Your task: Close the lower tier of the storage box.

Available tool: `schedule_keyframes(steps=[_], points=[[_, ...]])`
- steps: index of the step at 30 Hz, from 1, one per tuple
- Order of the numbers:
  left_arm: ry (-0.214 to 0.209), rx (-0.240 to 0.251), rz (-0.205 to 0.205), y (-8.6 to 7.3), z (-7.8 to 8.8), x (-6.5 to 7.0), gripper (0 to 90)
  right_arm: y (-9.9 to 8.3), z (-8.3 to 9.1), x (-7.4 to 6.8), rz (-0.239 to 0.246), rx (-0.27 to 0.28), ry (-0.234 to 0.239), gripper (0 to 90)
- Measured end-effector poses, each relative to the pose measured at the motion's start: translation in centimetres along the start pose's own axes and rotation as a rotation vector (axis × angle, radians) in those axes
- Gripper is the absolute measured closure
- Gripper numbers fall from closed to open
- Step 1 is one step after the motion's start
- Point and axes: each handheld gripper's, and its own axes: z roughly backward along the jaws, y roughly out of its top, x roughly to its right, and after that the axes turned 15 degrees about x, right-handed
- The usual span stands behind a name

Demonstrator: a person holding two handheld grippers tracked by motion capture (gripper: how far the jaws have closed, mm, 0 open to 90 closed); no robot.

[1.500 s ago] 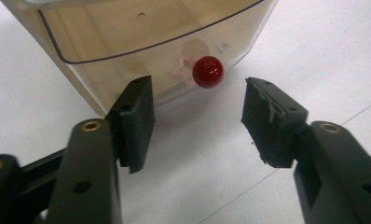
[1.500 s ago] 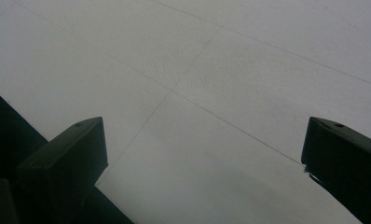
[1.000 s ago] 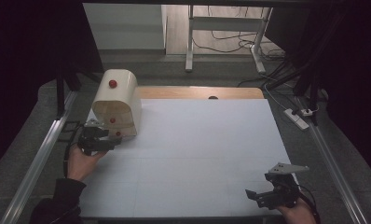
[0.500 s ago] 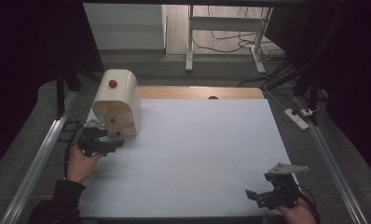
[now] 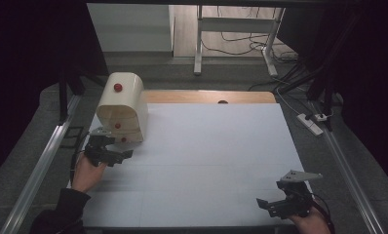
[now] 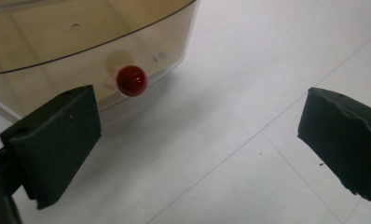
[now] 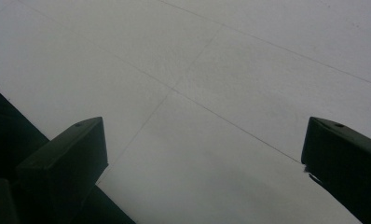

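Leftward on the white counter (image 5: pixel 206 161) stands a cream box (image 5: pixel 121 105) with a domed top, near the far left corner. Its contents cannot be made out. Its long axis runs from the near edge toward the far edge, with the knobbed front facing the person. Red knobs sit on the top and front; the lowest knob (image 6: pixel 132 80) lies just ahead of the left gripper (image 5: pixel 115 155), whose jaws have just been opening and now stand wide, nothing between them. The right gripper (image 5: pixel 274 204), jaws released and empty, hovers over the near right corner, well apart from the box.
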Motion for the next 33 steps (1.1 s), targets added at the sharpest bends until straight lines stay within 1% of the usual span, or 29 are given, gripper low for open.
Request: schedule_keyframes(steps=[3, 7, 11, 15, 25, 33], points=[[-0.025, 0.002, -0.019, 0.0, 0.0, 0.1, 0.0, 0.0, 0.0, 0.0, 0.001, -0.001, -0.001, 0.3], [-0.048, -0.001, -0.029, 0.1, -0.1, 0.3, 0.0, 0.0, 0.0, 0.0, 0.001, -0.002, -0.001, 0.3], [-0.053, -0.004, -0.029, 0.1, 0.0, 0.5, 0.0, 0.0, 0.0, 0.0, -0.001, -0.002, -0.001, 0.3], [-0.047, -0.007, -0.028, 0.1, 0.1, 0.5, 0.0, 0.0, 0.0, 0.0, 0.001, -0.001, 0.000, 0.3], [-0.053, 0.005, -0.017, 0.0, 0.6, 0.7, 0.0, 0.0, 0.0, 0.0, -0.003, 0.003, 0.007, 0.3], [-0.063, 0.005, -0.029, 0.0, 1.1, 1.4, 0.0, 0.0, 0.1, 0.2, -0.025, 0.011, 0.008, 0.2]])
